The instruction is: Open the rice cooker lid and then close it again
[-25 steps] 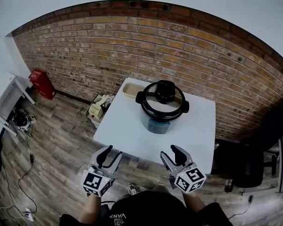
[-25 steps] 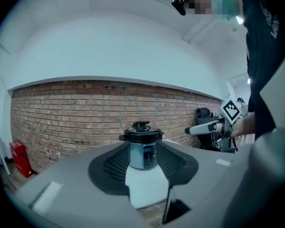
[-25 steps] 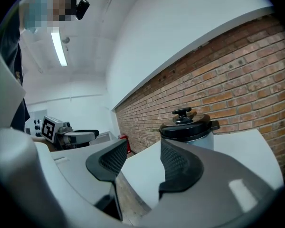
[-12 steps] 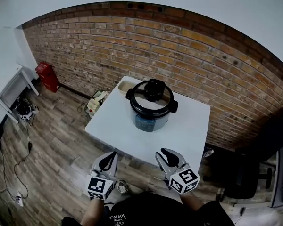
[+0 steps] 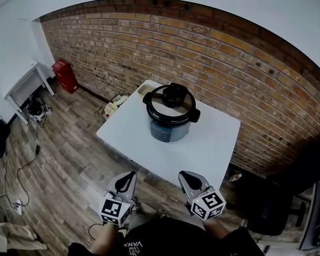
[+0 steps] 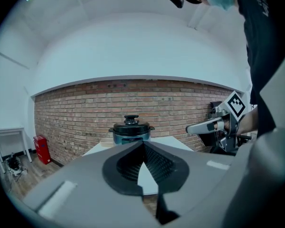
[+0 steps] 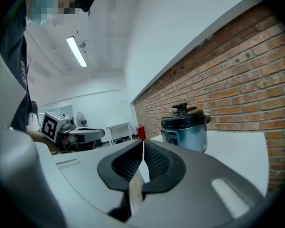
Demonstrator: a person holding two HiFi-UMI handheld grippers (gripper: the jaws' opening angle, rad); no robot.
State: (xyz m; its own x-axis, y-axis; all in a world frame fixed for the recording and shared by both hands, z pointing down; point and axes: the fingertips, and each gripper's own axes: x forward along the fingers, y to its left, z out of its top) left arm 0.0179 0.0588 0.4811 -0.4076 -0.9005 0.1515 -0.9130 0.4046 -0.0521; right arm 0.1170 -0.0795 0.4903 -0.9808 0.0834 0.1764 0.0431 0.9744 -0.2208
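Head view: 1 rice cooker (image 5: 171,122), lid (image 5: 170,104) on, mid white tabletop (image 5: 202,153). 2 grippers short of tabletop's near edge, well apart from it: left gripper (image 5: 128,175) & right gripper (image 5: 184,175), both jaws fully together, nothing btwn.

The room was bright and evenly lit. A ceiling strip lamp (image 7: 77,51) glowed overhead in the right gripper view. Under the near edge of the table (image 5: 202,148) only a soft, faint shadow lay on the wooden floor (image 5: 69,164). A pale sheen sat on the cooker lid (image 5: 160,108). The head view bowed the brick wall (image 5: 202,63) into an arc, and both gripper views fell to black at their corners.
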